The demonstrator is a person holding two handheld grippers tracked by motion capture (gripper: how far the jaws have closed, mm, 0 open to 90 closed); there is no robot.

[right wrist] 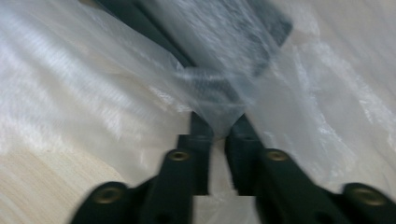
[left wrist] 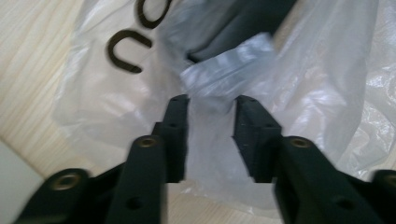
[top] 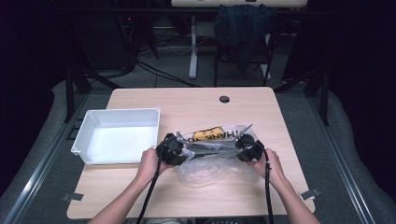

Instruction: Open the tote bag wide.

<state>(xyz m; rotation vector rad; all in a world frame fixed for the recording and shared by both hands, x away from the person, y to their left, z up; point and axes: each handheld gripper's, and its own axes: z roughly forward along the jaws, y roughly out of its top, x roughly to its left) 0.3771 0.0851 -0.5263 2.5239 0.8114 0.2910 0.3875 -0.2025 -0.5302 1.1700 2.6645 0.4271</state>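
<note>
Item: clear plastic bag (top: 212,163), printed with black lettering over a yellow patch, lying crumpled on the counter (top: 187,105) in front of you, just right of the white bin (top: 116,135). A dark flat object (top: 210,148) shows through the film; what it is cannot be told.

Handling: thin, soft, very light and slippery. It will not keep a shape, will slide out of a loose pinch and will tear if yanked. Take a gathered fold near the mouth edge, not a single flat layer.

Left claw (left wrist: 210,105): jaws a little apart, film bunched between the tips; you have no firm clamp there.

Right claw (right wrist: 219,122): jaws together on a pulled-up peak of the bag.

Likely step: spreading the mouth open. Pull both sides gently and evenly.
</note>
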